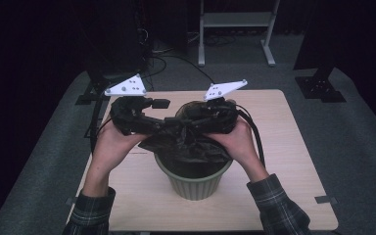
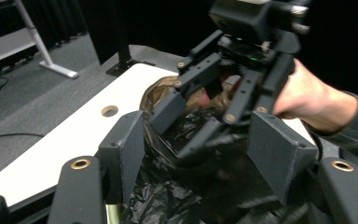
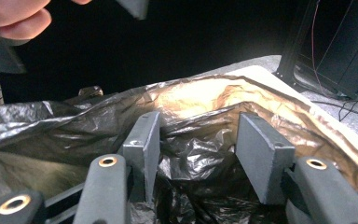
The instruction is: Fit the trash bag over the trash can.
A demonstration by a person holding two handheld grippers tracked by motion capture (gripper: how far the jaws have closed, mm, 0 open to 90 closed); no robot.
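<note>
A person works a black bin bag (image 1: 186,139) over a green ribbed bin (image 1: 194,182) standing near the middle of a pale wooden table (image 1: 293,161). The left gripper (image 1: 142,120) and right gripper (image 1: 210,120) meet above the bin, both jaws parted with plastic between them; whether either actually pinches the film is hard to tell. To line the bin well, spread the mouth wide and fold it evenly over the rim. Trailing cables and bunched plastic crowd the opening; a metal stand (image 1: 235,29) sits beyond the table
</note>
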